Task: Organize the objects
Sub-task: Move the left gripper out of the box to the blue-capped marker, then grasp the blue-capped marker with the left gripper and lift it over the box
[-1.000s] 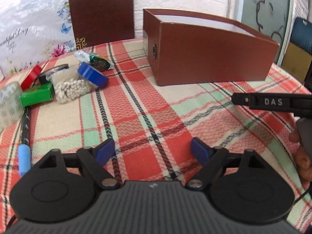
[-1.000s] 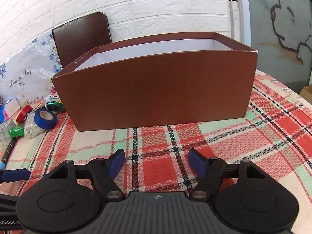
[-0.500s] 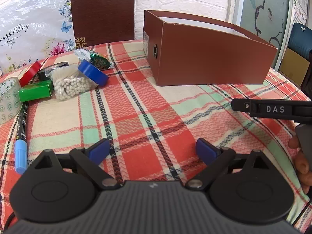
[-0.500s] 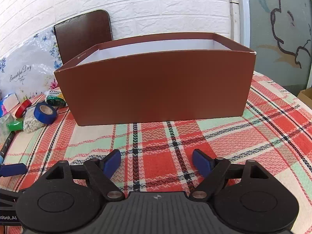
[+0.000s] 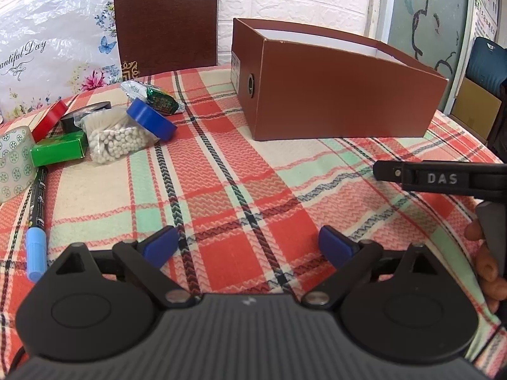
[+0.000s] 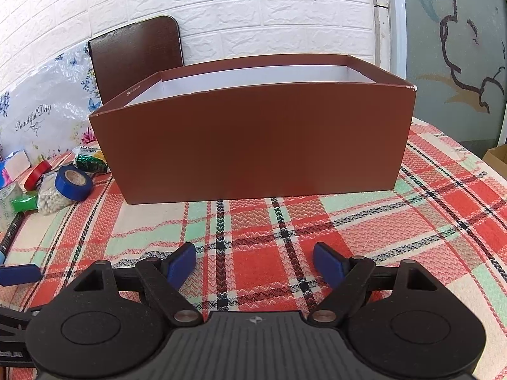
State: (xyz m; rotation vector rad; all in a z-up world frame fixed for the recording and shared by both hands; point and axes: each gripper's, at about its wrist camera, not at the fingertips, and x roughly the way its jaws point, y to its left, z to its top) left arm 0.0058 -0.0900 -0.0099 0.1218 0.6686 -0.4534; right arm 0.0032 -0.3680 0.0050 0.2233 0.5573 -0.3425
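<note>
Left wrist view: clutter is seen at 10 o'clock on the checked tabletop: blue tape roll, red tape roll, green box, bag of white beads, foil packet, marker. Brown box is placed at 1 o'clock, well apart from the clutter. Tape rolls are judged light and stiff, best pinched across the rim; the bead bag is judged soft and slippery. Left tongs have just been opening; spread wide, nothing between.

Right wrist view: brown box is seen at 12 o'clock, clutter at 9 o'clock. Right tongs have just been opening; wide, empty, nothing touched.
</note>
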